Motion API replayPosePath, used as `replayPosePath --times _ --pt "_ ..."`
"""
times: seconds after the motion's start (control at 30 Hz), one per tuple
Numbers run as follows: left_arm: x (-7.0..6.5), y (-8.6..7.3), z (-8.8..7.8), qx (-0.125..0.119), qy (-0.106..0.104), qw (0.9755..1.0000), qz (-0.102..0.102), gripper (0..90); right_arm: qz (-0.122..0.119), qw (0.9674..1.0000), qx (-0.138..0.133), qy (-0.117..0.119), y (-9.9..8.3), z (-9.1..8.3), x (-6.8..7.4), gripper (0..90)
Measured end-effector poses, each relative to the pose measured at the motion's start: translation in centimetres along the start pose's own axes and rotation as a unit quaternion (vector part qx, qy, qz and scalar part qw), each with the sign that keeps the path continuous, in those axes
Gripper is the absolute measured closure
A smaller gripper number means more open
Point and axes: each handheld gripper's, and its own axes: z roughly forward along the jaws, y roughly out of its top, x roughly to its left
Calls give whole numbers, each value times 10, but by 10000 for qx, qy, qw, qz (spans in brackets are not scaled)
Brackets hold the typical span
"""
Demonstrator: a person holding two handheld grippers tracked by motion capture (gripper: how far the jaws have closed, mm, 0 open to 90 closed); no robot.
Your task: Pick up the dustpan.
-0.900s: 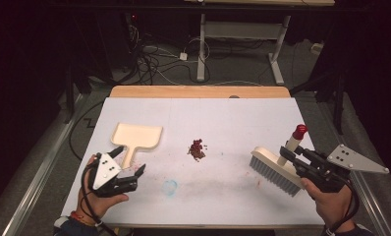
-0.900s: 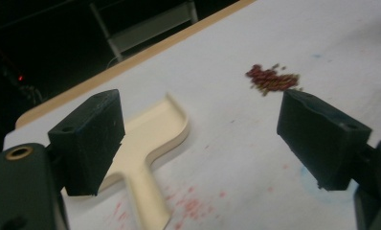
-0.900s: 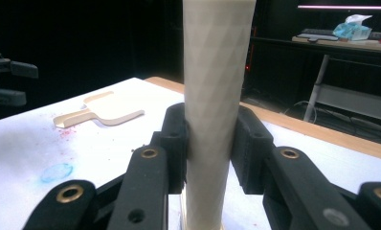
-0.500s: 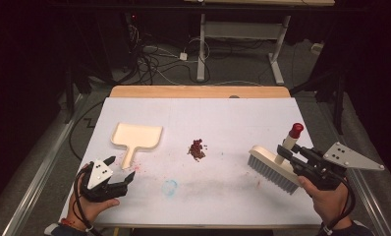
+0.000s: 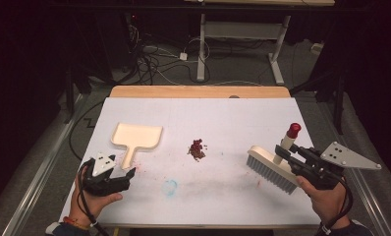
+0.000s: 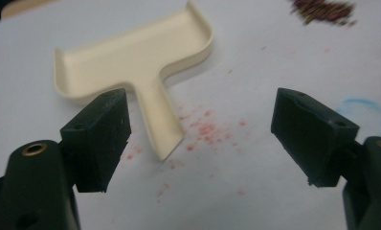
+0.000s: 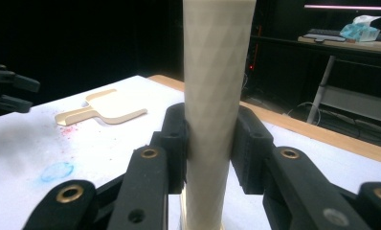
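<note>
A cream dustpan [image 5: 137, 137] lies flat on the white table, left of centre, with its handle toward me. My left gripper [image 5: 128, 174] hovers just short of that handle's end and stands open. In the left gripper view the dustpan [image 6: 140, 67] lies ahead of the left gripper [image 6: 200, 129], whose wide-apart jaws hold nothing. A small pile of dark red crumbs [image 5: 197, 149] sits mid-table. My right gripper [image 5: 288, 156] is shut on the cream handle of a brush [image 5: 272, 169], bristles resting near the table at right, red tip up. The right gripper [image 7: 210, 148] clamps the brush handle [image 7: 217, 72].
Red speckles and a faint blue ring [image 5: 170, 187] stain the sheet near the front. A wooden strip [image 5: 198, 92] borders the table's far edge. Beyond it are a cabled floor and a desk frame [image 5: 242, 29]. The dustpan [image 7: 102, 110] shows far left of the brush.
My left hand has slid a little to the left and turned its jaws toward the dustpan handle. The right hand and brush have barely shifted.
</note>
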Motion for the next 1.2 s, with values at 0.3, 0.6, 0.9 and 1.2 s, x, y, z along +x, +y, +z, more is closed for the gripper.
replayPosePath --times 0.3,0.6,0.9,1.2 --pt "45 35 52 733 -331 9940 -737 266 35 9999 110 -32 -3 7 0 703" --pt "56 27 97 1417 -548 9795 -1321 374 76 9999 139 -26 -5 11 -4 703" --pt "48 26 98 1399 -47 9839 -1113 583 52 9998 177 -12 -5 19 -1 703" --pt "45 26 96 1366 43 9853 -1028 640 84 9997 232 16 -8 21 -1 703"
